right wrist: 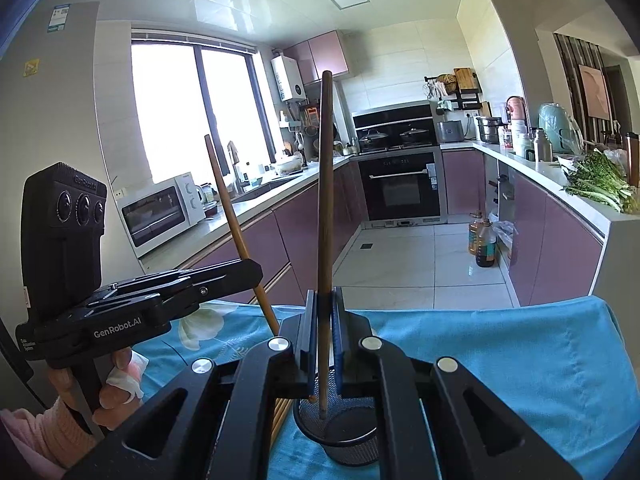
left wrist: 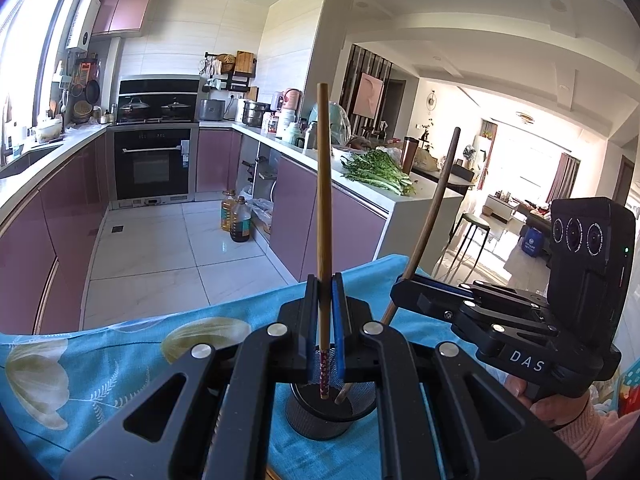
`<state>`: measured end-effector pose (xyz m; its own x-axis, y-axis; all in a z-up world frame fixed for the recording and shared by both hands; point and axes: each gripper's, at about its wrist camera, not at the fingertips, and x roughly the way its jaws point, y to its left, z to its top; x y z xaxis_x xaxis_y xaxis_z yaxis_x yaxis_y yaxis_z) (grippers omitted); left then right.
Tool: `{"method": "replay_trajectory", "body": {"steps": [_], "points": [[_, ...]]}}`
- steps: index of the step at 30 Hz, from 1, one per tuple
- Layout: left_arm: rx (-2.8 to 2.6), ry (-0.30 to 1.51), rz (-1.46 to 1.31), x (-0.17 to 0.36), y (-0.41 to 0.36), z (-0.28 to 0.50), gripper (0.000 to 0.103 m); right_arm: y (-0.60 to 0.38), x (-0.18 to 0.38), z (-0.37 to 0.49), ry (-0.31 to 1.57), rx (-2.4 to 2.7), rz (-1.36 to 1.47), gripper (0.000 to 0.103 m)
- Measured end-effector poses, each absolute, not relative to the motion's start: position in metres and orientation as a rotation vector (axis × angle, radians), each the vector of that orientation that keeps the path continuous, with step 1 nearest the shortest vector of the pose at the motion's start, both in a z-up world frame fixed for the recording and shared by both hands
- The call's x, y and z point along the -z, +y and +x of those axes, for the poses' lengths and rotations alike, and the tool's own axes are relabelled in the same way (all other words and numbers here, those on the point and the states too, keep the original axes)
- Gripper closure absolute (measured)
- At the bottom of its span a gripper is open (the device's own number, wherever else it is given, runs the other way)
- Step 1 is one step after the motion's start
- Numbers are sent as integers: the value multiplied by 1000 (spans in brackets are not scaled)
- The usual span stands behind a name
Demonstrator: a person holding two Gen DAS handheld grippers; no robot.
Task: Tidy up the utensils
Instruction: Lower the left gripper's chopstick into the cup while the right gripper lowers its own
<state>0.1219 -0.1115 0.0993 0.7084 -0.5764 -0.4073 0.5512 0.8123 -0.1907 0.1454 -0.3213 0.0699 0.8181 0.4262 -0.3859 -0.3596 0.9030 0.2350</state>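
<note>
A blue floral cloth [left wrist: 120, 364] covers the table, bearing a black mesh cup [right wrist: 352, 440].

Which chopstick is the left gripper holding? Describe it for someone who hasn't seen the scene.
Start at the teal floral tablecloth, then the black mesh utensil cup standing on it. The left gripper clamps a light bamboo chopstick upright over the cup. Unlike the darker plain brown chopstick beside it, its lower tip has a red speckled pattern.

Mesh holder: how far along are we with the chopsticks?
Done: nothing rests loose in the mesh holder. In hand: the left gripper pinches a light chopstick and the right gripper a dark chopstick, both lower tips already inside the holder. Left: release both, then the chopsticks on the blue cloth beside it.
</note>
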Motion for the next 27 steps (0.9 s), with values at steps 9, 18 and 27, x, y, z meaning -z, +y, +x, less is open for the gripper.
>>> {"method": "replay_trajectory", "body": {"steps": [9,18,27], "points": [[626,511,-46,-89,-119,128,95,-319,-59,151,473,-404,146,97],[619,538,-36,-79,-125,133,95,-318,-55,152,491,-399,141,97],[608,554,-27,-74,-130,134,95,-317,-52,156,508,-392,142,97]]}}
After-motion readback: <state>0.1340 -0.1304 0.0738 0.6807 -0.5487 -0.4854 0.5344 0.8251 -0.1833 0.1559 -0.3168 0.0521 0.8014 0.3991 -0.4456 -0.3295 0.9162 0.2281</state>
